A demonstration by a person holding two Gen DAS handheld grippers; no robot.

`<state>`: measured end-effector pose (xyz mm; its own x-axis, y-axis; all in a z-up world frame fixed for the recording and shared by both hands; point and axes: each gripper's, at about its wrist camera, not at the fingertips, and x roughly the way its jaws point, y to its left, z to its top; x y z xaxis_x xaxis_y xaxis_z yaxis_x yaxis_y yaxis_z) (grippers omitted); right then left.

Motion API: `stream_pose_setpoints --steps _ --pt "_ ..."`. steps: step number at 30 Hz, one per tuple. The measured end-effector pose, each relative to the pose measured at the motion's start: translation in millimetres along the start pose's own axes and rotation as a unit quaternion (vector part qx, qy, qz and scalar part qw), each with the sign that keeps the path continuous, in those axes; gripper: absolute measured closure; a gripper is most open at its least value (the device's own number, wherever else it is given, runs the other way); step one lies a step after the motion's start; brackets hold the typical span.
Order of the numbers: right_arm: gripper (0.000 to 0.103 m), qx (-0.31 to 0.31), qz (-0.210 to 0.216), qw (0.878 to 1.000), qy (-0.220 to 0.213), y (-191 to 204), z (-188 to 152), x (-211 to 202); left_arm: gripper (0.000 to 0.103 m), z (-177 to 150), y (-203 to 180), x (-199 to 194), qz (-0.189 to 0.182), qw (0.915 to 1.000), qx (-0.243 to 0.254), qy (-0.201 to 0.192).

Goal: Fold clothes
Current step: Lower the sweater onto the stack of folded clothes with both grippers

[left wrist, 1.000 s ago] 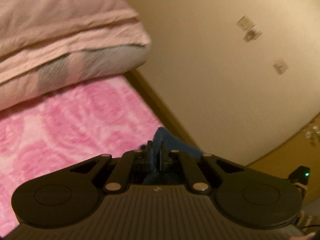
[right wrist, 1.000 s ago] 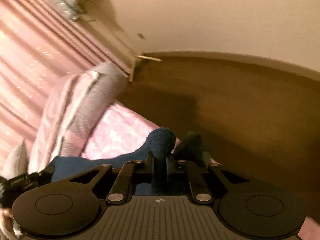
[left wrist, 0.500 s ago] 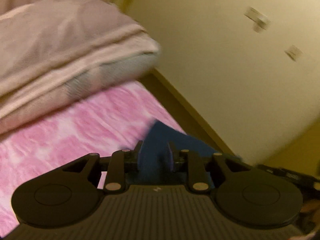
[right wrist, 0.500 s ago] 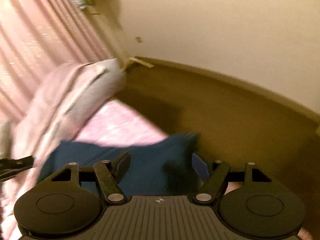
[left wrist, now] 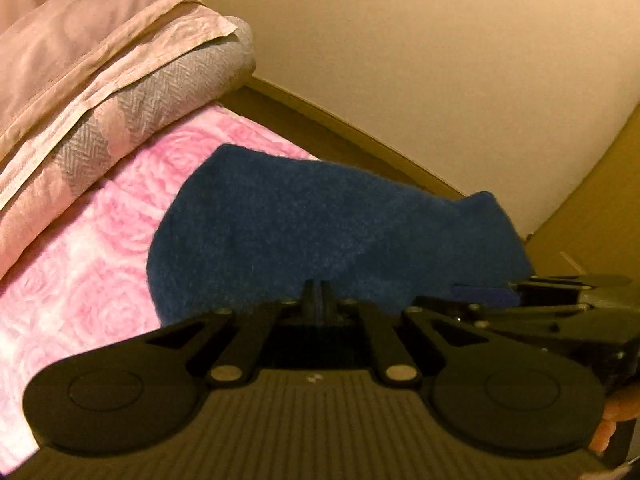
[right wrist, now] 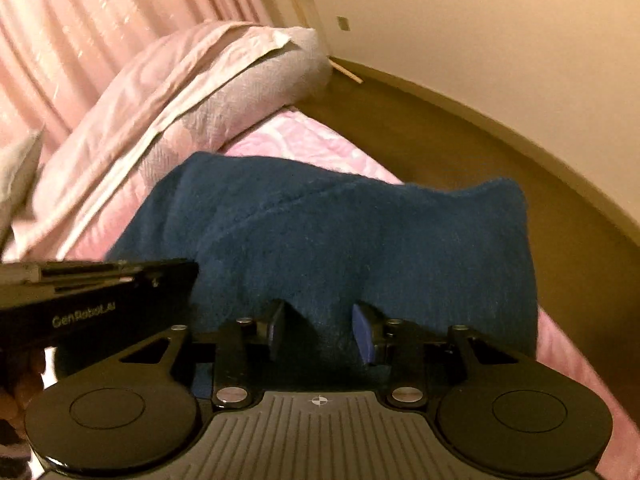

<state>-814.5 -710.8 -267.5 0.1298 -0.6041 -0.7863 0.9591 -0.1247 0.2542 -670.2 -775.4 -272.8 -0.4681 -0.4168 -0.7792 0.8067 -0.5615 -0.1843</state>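
Navy fleece garment (left wrist: 320, 220) lies folded on the pink rose-print bed cover (left wrist: 80, 248), just below the pillow (left wrist: 100, 80). Left tool (left wrist: 318, 294) has fingers together, pinching the garment's near edge. Right tool (right wrist: 318, 330) has fingers apart w/ fabric between them, not clamped.

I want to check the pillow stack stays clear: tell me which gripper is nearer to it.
Left. The left gripper sits on the blue garment's side toward the folded bedding; the right gripper is further off, toward the bed edge.
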Motion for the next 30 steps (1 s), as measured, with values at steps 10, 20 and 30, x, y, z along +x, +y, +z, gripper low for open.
stream_pose_setpoints --steps 10,20,30 --pt "0.066 0.050 0.027 0.998 -0.041 -4.5 -20.5 -85.0 0.102 -20.5 5.4 -95.6 -0.018 0.9975 -0.050 -0.046" --pt "0.066 -0.043 -0.006 0.999 -0.001 37.9 -54.9 -66.7 0.100 -54.7 -4.0 -76.2 0.017 0.9991 -0.016 -0.035" --pt "0.064 -0.060 -0.001 0.998 0.019 37.0 -47.4 -48.0 0.100 -49.0 8.0 -67.4 0.018 0.9995 -0.021 -0.015"
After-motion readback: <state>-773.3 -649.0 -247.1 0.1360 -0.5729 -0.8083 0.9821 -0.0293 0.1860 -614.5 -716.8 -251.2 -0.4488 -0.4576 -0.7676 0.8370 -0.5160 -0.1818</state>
